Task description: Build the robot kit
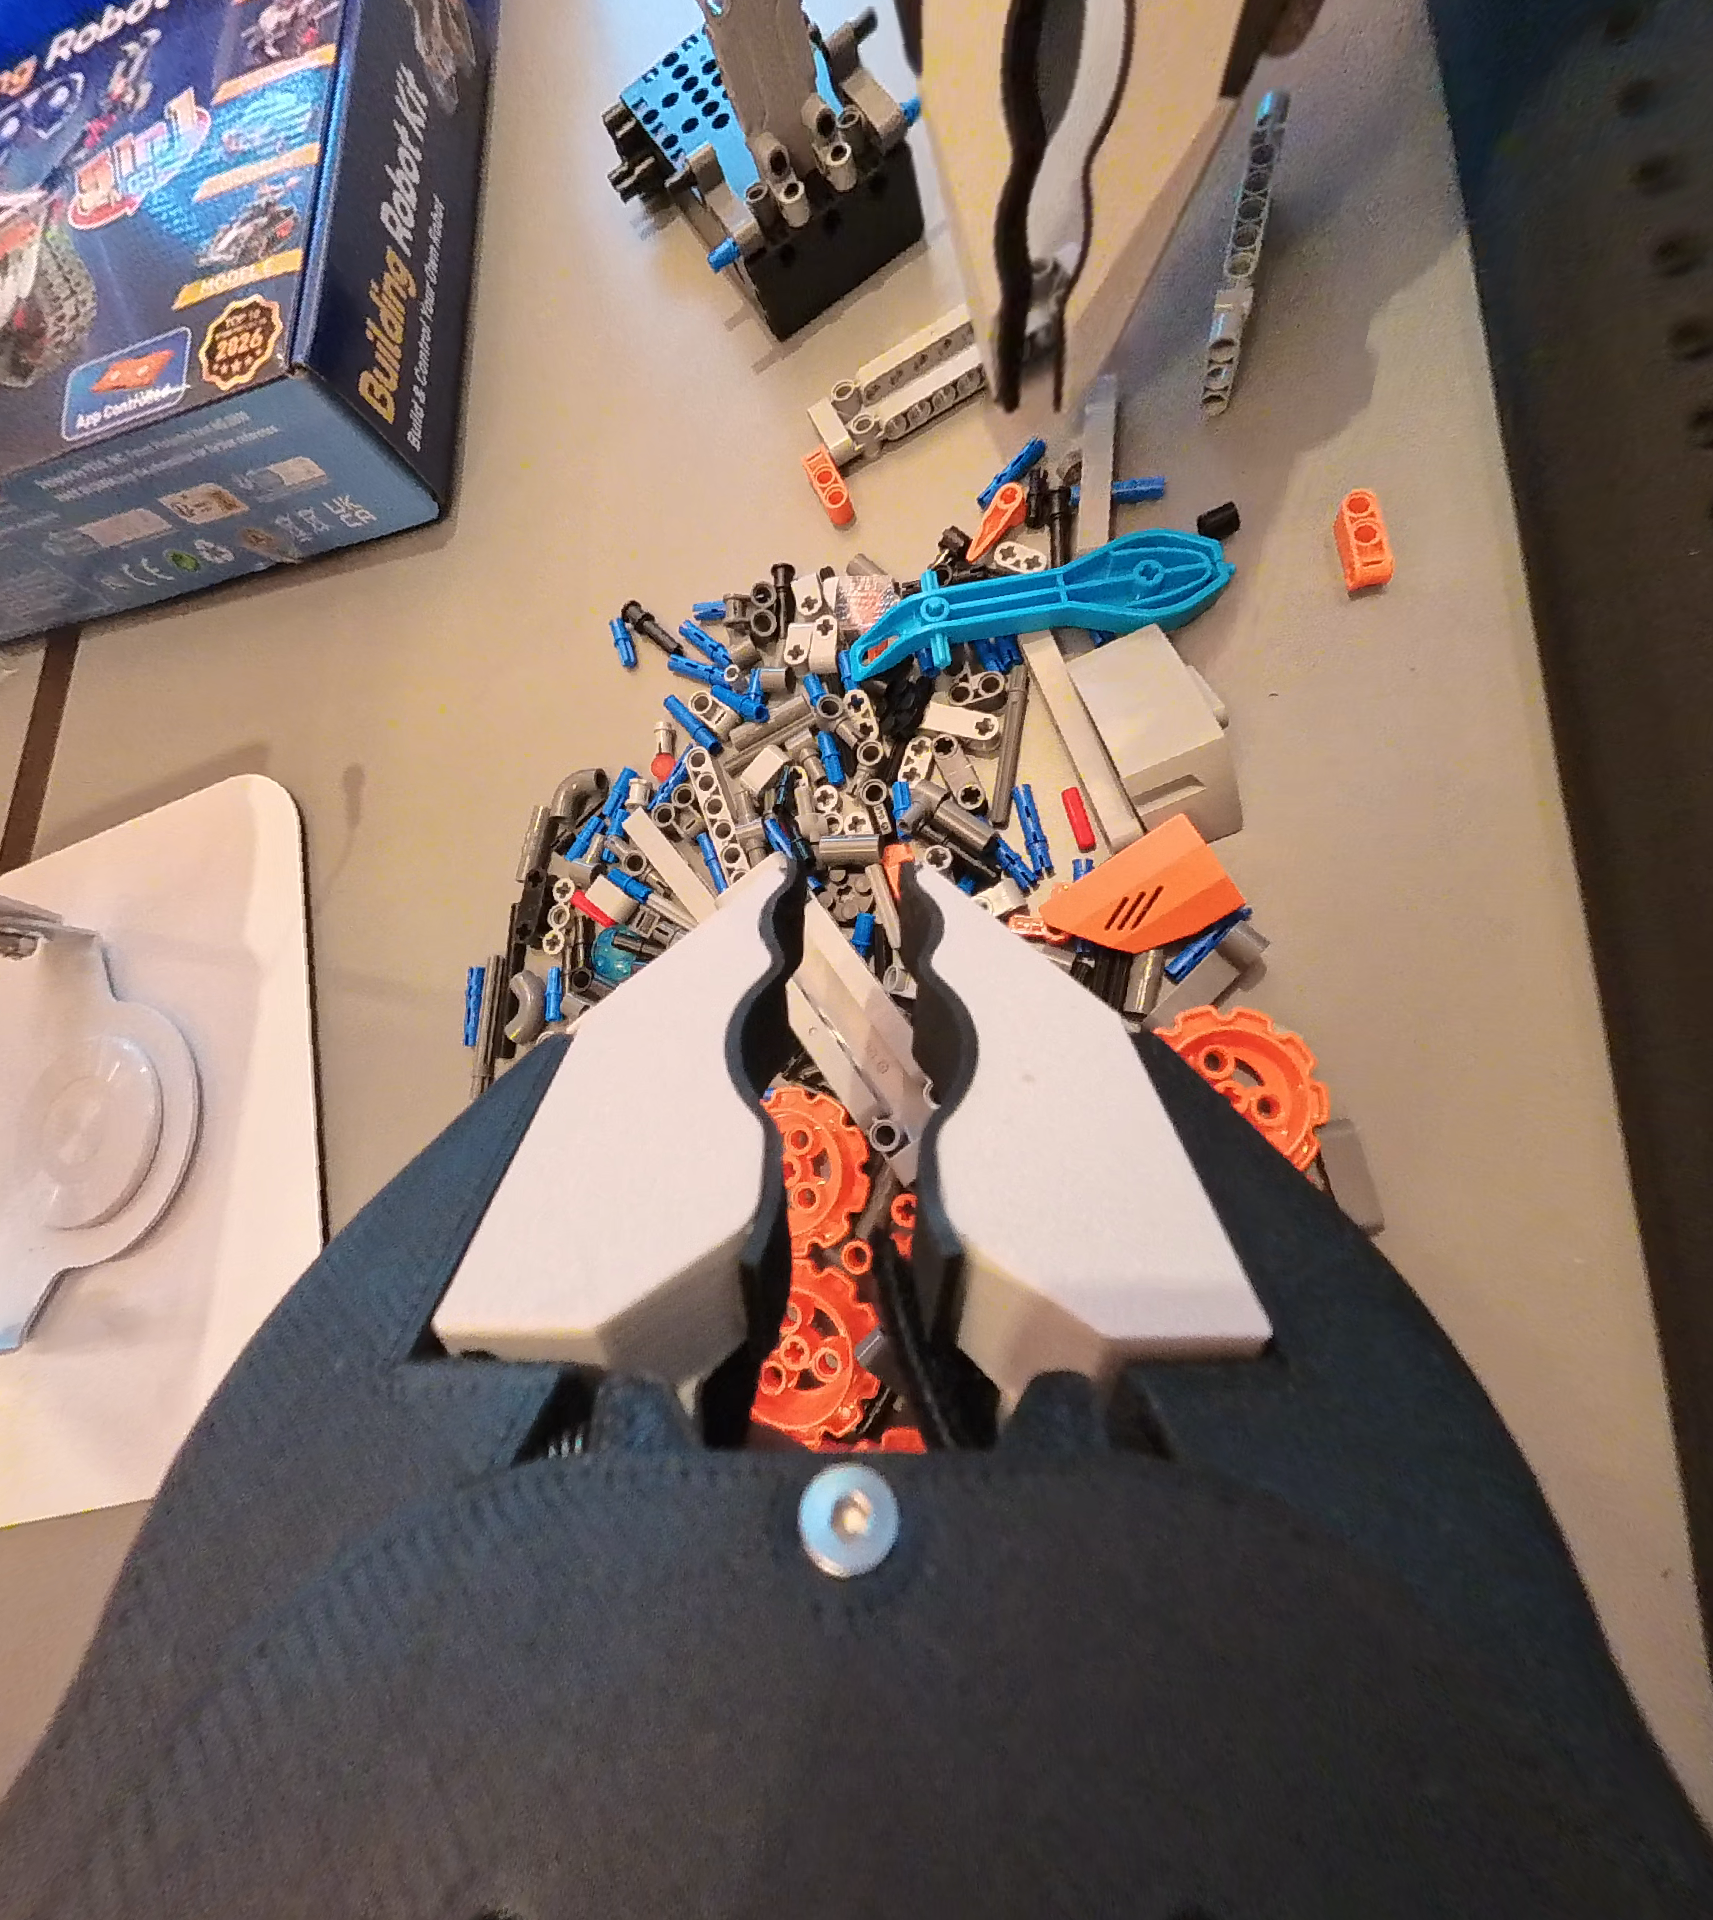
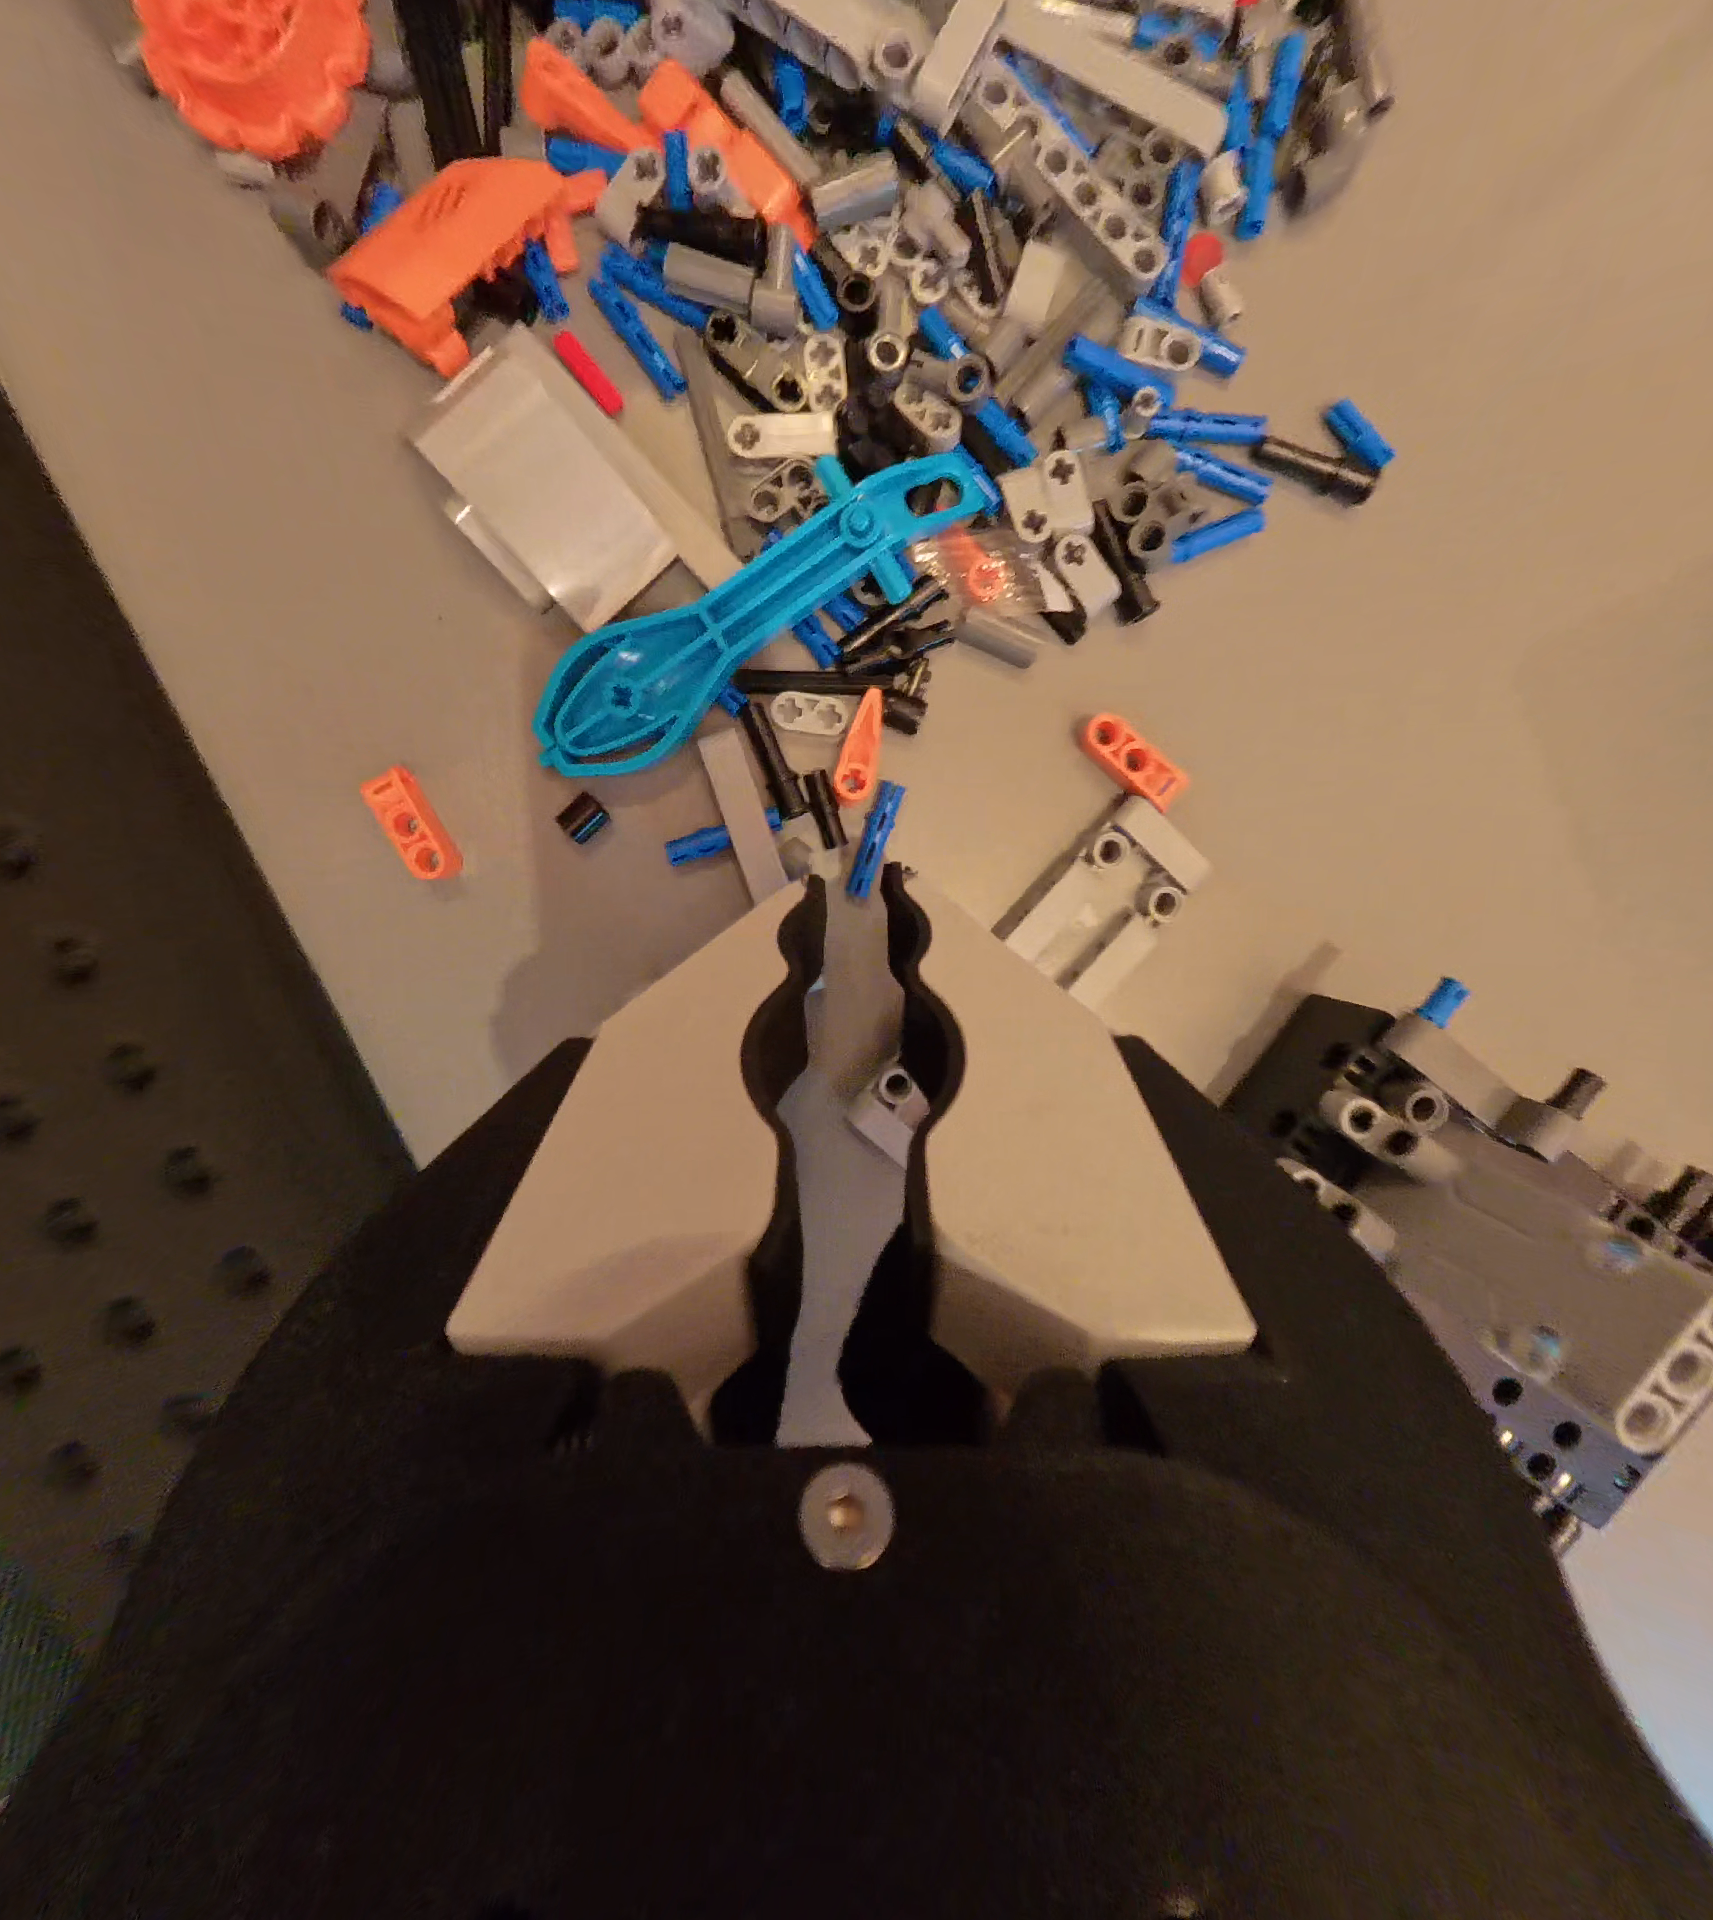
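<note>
Left wrist view: two claws over loose bricks

My left claw stands slightly parted above the brick pile mid-bench. My right claw pinches a small grey connector; a loose pinch could drop it. Beyond lies the turquoise tool.

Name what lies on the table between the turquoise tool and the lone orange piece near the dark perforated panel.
In the right wrist view, one small black cylinder lies between the turquoise tool and the orange piece; otherwise bare table.
</note>
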{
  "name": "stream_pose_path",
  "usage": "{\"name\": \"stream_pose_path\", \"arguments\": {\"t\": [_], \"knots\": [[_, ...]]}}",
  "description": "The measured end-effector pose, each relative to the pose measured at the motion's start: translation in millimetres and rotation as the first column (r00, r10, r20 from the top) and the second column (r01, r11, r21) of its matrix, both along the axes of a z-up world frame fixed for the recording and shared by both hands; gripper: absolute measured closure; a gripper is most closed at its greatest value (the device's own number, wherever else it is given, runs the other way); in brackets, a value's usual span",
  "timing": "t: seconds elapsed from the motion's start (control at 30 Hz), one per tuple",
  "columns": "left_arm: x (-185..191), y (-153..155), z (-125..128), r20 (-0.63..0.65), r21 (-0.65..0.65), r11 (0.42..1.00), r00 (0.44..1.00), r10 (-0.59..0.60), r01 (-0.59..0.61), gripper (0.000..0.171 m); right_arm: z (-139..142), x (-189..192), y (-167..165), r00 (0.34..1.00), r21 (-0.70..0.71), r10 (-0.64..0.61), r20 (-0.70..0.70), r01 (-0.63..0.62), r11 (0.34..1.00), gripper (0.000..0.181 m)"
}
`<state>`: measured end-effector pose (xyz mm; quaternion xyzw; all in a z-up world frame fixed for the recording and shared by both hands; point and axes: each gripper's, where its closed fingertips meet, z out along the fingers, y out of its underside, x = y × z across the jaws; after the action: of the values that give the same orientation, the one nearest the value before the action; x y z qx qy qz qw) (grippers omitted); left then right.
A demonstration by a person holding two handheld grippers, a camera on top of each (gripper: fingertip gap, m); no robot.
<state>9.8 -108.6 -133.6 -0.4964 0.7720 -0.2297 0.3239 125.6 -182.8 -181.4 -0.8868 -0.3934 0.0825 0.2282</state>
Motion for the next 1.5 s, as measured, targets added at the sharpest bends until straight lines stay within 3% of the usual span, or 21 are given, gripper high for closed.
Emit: {"name": "stream_pose_path", "arguments": {"t": [0.3, 0.6, 0.8, 1.0, 1.27, 1.5], "knots": [[1.5, -3.2, 0.3, 0.002, -0.003, 1.000, 1.000, -0.009, 0.009, 0.157, -9.0, -23.6, -23.0, 0.993, -0.082, 0.110, -0.043, -0.113, 0.990, 0.173], [-0.9, 2.0, -1.0, -0.005, 0.006, 1.000, 1.000, 0.009, -0.009, 0.156, -12.5, -18.7, 7.4, 0.998, -0.003, 0.048, 0.030, -0.048, 0.999, 0.173], [-4.5, 8.6, -0.1, -0.008, 0.015, 0.999, 1.000, 0.030, -0.030, 0.157, 6.9, -21.6, 20.6, 0.999, 0.051, 0.047, -0.003, -0.046, 0.998, 0.173], [-9.8, 16.2, -3.1, -0.029, 0.026, 0.998, 0.998, 0.054, -0.053, 0.157, 25.8, -63.9, 31.0, 0.983, 0.086, 0.161, -0.089, -0.154, 0.984, 0.173], [-24.1, 30.6, -5.0, -0.066, 0.051, 0.994, 0.993, 0.100, -0.097, 0.157, 10.3, -114.2, 40.0, 0.939, 0.015, 0.319, -0.128, -0.320, 0.947, 0.173], [-32.9, 38.0, 2.0, -0.059, 0.063, 0.990, 0.990, 0.128, -0.125, 0.158, 3.8, -132.4, 50.7, 0.926, 0.012, 0.343, -0.155, -0.345, 0.938, 0.176]]}}
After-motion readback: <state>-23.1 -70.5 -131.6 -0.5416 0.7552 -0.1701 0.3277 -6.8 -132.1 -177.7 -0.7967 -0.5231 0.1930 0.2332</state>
